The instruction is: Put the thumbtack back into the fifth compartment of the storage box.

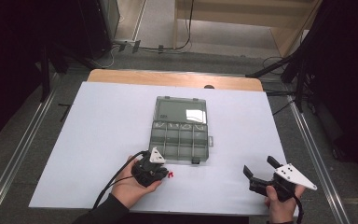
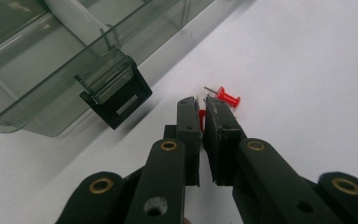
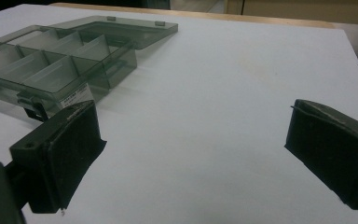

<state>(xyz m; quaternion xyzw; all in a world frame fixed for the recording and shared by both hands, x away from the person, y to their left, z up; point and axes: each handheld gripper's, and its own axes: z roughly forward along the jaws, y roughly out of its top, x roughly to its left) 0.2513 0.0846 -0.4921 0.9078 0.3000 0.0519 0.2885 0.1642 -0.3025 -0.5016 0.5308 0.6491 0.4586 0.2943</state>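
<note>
A red push pin [image 2: 228, 96] lies on the white sheet just past my left gripper's [image 2: 201, 100] fingertips, its needle pointing left. The jaws stand almost together, with a second bit of red plastic [image 2: 201, 118] pinched in the narrow gap between the pads. From above, the left gripper [image 1: 165, 173] points right, below the front left corner of the clear grey compartment box [image 1: 154, 140], with a red speck [image 1: 170, 175] at its tip. My right gripper [image 1: 258, 164] rests near the table's front right, open with nothing between its jaws.
The box lies with its lid [image 1: 181, 109] folded flat behind it and its black latch [image 2: 116, 95] close to my left jaws. In the right gripper view the box [image 3: 51, 60] lies far left. The white sheet [image 1: 107, 121] covers a wooden table [image 1: 168, 77].
</note>
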